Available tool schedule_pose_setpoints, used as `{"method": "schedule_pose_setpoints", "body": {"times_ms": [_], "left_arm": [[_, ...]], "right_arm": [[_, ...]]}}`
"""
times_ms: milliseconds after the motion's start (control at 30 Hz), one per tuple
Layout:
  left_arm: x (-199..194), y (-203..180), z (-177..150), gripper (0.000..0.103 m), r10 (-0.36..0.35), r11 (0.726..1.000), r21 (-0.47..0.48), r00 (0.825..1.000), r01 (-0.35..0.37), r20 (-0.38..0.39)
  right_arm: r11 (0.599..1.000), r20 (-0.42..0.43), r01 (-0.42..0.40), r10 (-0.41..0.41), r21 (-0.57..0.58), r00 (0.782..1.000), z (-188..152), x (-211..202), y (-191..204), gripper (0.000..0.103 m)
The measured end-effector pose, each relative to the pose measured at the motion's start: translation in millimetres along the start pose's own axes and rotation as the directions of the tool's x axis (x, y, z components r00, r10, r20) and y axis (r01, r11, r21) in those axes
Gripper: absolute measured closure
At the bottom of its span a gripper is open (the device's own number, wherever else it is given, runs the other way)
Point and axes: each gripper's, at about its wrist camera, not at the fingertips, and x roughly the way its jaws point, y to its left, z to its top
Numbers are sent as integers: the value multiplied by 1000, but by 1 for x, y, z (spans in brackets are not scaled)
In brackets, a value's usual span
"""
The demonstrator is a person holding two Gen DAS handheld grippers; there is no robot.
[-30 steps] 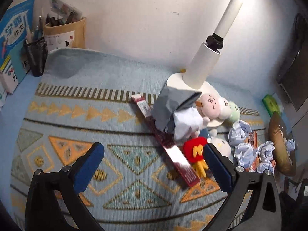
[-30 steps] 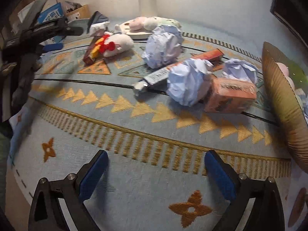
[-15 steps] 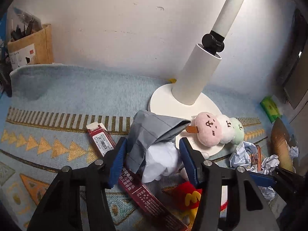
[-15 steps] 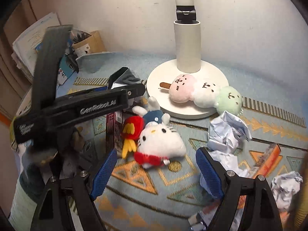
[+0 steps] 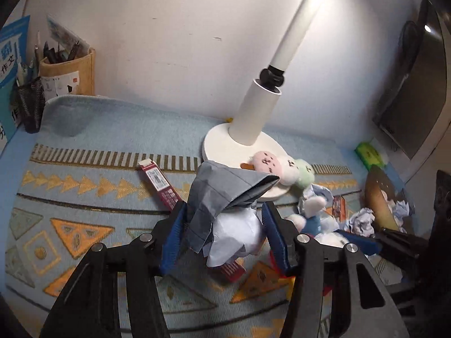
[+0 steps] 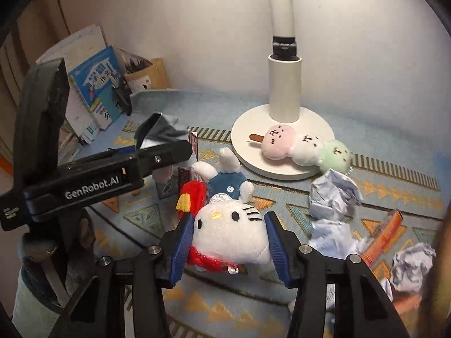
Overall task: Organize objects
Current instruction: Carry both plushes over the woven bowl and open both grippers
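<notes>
The left gripper pinches a crumpled grey-and-white paper wad, held just above the dark red carton on the patterned mat, near the lamp base. The right gripper, its jaws having just been closing, now squeezes the head of the white cat plush; whether it is lifted clear of the mat is hard to tell. The two grippers work close together, so they could collide. The loose paper could slip from its pads, and the plush's dangling body may snag the red fries plush beside it.
</notes>
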Motion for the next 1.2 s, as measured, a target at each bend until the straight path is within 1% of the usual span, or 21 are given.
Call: {"method": "schedule_pose_setpoints", "body": {"times_ms": [133,200,233,267,333,433,533,600,633,733,800,867,900,933,967,1000,1033,1100,1200], "left_arm": [[-18,-30,-5,52,-55,998,19,998,56,-13],[-24,-54,-5,51,-71,996,44,997,72,-15],[-26,-67,-4,51,-73,995,64,997,74,-20],[-30,-80,0,52,-72,993,87,997,74,-21],[-37,-114,5,51,-104,986,128,995,104,-5],[-33,-172,14,51,-183,971,160,983,180,0],[-18,-230,19,51,-225,953,207,974,223,-15],[-5,-266,18,51,-248,938,240,968,249,-34],[2,-281,17,51,-257,931,257,966,259,-42],[22,-318,11,51,-260,922,281,964,266,-59],[34,-332,7,51,-275,918,273,958,287,-82],[47,-343,4,50,-290,915,265,952,305,-95],[51,-347,3,45,-294,916,259,951,308,-91],[55,-350,2,32,-290,919,253,953,302,-84],[59,-352,1,18,-271,926,251,959,283,-80],[60,-353,-2,14,-256,929,257,963,268,-79],[62,-352,-4,14,-238,931,264,968,252,-85],[63,-343,-7,14,-220,934,263,970,240,-104],[56,-318,-10,14,-207,947,226,972,227,-108]], "right_arm": [[998,48,38,-40,41,998,-29,-51,-24,53],[997,55,50,-53,55,997,-39,-77,-44,53],[997,56,66,-69,49,996,-41,-91,-54,53],[994,62,99,-101,42,993,-41,-105,-66,53],[982,89,183,-187,51,978,-39,-139,-91,53],[956,151,264,-282,128,948,-35,-197,-138,53],[928,198,281,-331,243,923,-37,-242,-185,52],[911,207,276,-346,305,915,-41,-259,-211,52],[904,202,269,-346,332,916,-44,-263,-224,52],[883,161,253,-338,395,927,-50,-258,-250,52],[871,142,247,-333,425,932,-54,-252,-264,52],[863,145,249,-342,440,929,-57,-247,-273,52],[860,153,264,-360,436,920,-58,-246,-278,52],[860,150,279,-371,428,916,-56,-240,-282,49],[856,118,295,-375,424,919,-56,-232,-287,28],[846,89,310,-383,433,919,-58,-227,-294,23],[841,76,312,-381,442,921,-61,-225,-298,23],[845,81,281,-354,456,932,-70,-224,-303,23],[840,91,257,-338,478,937,-83,-231,-299,23]]}}
